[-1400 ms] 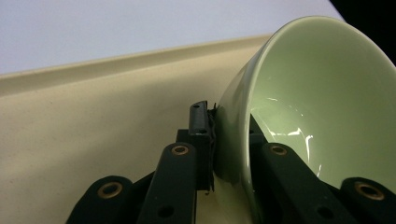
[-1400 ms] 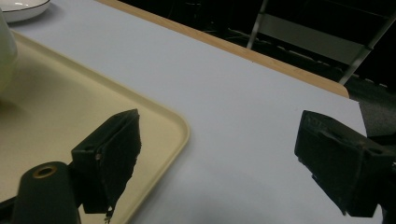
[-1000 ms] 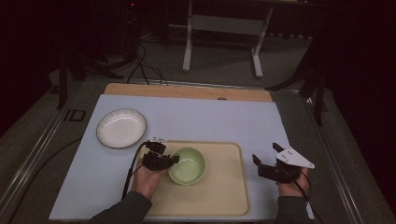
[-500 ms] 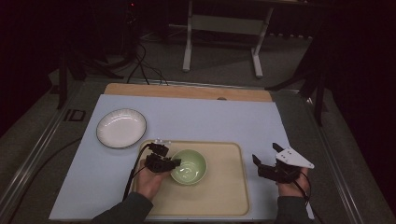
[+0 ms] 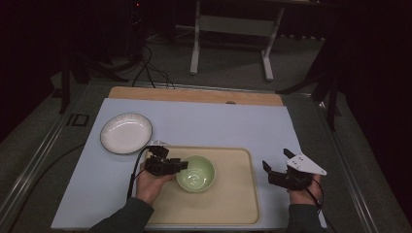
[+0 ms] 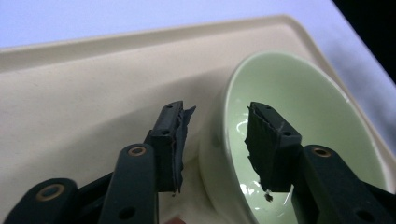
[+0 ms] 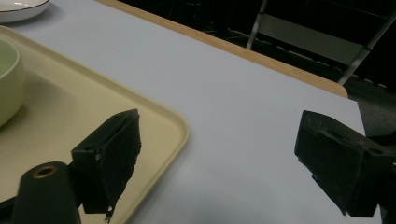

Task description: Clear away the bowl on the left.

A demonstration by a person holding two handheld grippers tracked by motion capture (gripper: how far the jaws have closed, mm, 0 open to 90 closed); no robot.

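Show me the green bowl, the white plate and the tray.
Green bowl (image 5: pixel 196 174), high view, inside bottom.
White plate (image 5: pixel 126 133), high view, centre of its face.
Tray (image 5: pixel 233 194), high view, bare floor right of the bowl.

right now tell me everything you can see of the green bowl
The green bowl is pale, glossy and round, seemingly glazed ceramic, empty, standing upright on the beige tray, left of its middle. The left gripper straddles its near rim, one jaw inside, one outside; its jaws have just been opening and the pads look clear of the wall.
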